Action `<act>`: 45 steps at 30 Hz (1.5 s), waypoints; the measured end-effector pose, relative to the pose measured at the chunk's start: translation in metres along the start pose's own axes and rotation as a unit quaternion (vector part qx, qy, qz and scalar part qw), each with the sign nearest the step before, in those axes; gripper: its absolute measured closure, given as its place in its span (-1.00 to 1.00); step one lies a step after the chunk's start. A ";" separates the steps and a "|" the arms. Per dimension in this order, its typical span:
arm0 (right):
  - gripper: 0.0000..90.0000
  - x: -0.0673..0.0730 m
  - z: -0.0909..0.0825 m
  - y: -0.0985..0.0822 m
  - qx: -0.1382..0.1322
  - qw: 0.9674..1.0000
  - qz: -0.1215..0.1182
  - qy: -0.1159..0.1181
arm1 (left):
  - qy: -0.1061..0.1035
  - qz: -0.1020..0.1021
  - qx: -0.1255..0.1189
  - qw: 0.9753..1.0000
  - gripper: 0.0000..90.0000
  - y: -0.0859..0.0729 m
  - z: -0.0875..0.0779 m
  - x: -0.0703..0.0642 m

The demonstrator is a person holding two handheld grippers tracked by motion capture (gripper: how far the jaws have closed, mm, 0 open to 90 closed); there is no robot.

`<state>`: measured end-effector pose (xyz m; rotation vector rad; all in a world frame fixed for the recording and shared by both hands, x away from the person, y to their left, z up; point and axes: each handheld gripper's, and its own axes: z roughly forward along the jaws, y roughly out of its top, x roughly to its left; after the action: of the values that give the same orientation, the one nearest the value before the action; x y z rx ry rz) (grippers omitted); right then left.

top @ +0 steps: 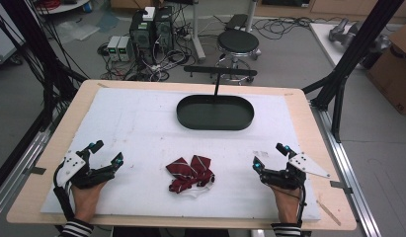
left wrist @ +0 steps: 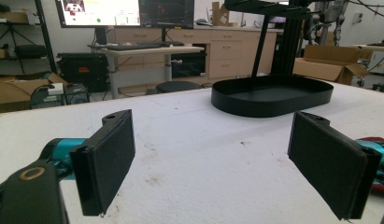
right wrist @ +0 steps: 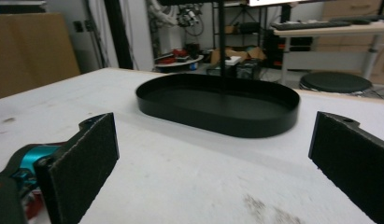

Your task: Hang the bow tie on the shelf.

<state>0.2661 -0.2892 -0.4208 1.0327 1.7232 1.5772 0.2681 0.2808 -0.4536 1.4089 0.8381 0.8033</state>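
The left tongs (top: 106,151) rest low over the tabletop (top: 52,148) at its near left side, with the jaws wide apart and nothing between them. The right tongs (top: 269,155) rest at the near right side, also wide open and holding nothing. In the left gripper view and the right gripper view, the two black pads of each tongs stand far apart with only the white mat (top: 141,128) between them.

There is one container, a black oval tray (top: 183,112), at the far middle of the mat. A thin black post rises from its far rim and carries a crossbar. No object can be seen inside the tray.

One dark red striped cloth (top: 190,173) lies crumpled on the mat near the front edge, between the two tongs and well apart from both. It has thin white stripes and a bit of white at its lower edge.

There are two hands, one behind each tongs. Both forearms come in from the near edge, in striped sleeves, and both tongs point toward the far side.
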 end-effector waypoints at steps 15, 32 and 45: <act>-0.99 0.030 0.017 0.064 0.013 0.993 -0.062 0.096 | 0.001 -0.002 -0.001 1.000 -0.66 0.000 0.000 0.000; -0.99 0.083 0.066 0.098 0.123 0.945 -0.183 0.239 | 0.004 -0.011 0.019 1.000 -0.65 0.001 0.003 0.002; -0.78 0.111 0.103 0.086 0.218 0.892 -0.222 0.328 | 0.002 -0.010 0.021 1.000 -0.65 0.001 0.004 0.001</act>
<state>0.3065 -0.1401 -0.3407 0.2103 2.6288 1.3320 0.2726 0.2800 -0.4522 1.4348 0.8754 0.7774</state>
